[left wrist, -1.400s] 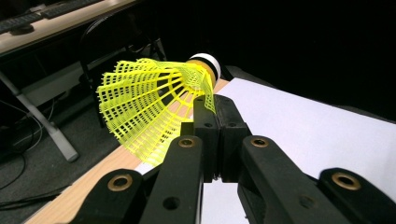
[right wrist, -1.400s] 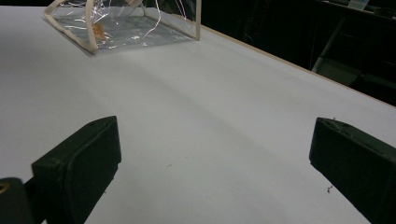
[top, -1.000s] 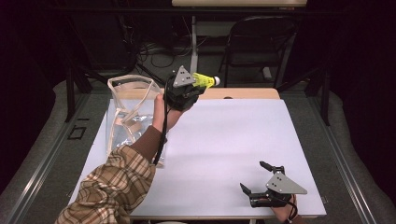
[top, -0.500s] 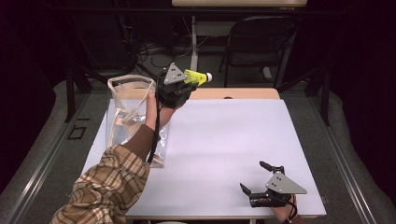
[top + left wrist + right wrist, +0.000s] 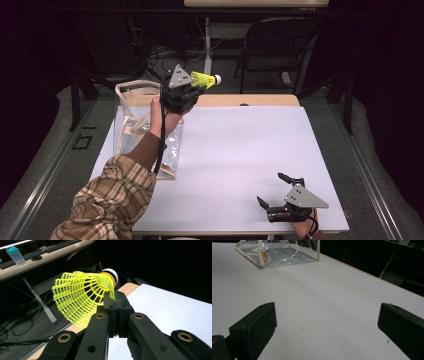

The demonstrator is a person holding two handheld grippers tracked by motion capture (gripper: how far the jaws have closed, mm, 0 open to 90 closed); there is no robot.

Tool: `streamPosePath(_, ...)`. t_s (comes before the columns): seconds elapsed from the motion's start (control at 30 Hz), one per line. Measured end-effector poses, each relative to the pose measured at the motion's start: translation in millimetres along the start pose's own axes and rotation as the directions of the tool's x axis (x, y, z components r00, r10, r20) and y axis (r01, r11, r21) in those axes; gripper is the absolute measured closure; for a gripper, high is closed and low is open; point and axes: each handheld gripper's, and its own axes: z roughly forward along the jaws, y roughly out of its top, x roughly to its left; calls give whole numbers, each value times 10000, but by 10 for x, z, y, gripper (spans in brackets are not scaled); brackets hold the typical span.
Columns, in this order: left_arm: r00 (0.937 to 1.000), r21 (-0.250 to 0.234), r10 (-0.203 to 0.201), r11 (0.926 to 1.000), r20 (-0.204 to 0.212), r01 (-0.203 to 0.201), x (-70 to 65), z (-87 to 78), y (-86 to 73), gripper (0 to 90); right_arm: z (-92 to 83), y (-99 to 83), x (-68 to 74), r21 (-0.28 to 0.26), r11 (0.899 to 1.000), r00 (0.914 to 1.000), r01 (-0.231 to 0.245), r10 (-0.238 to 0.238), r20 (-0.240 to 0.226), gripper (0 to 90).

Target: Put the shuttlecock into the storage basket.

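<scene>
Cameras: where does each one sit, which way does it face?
High view: above the near side, looking forward and down on the table; shows the plaid sleeve, left gripper and right gripper.
Left gripper view: on the left gripper, facing the far edge; jaws shut on the yellow shuttlecock.
Right gripper view: on the right gripper, low over the table, facing the clear bag; jaws open.
Shared: high and right gripper views both show the bag.
</scene>
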Motion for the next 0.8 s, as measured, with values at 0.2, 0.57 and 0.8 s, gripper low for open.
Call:
streamPosePath(0.2,9999,-67,-83,9999,-80,83,38,-25,-8,894,8,0,1,-15,10000,10000,10,-10,-6,17)
streamPosePath(0.57,9997,-111,-110,9999,-218,108,91,-80,-18,894,9,-2,1,-20,10000,10000,3,-3,-5,17)
streamPosePath(0.8,9994,-136,-194,9997,-292,190,128,-101,-34,894,12,-3,0,-9,10000,10000,-4,4,-1,17)
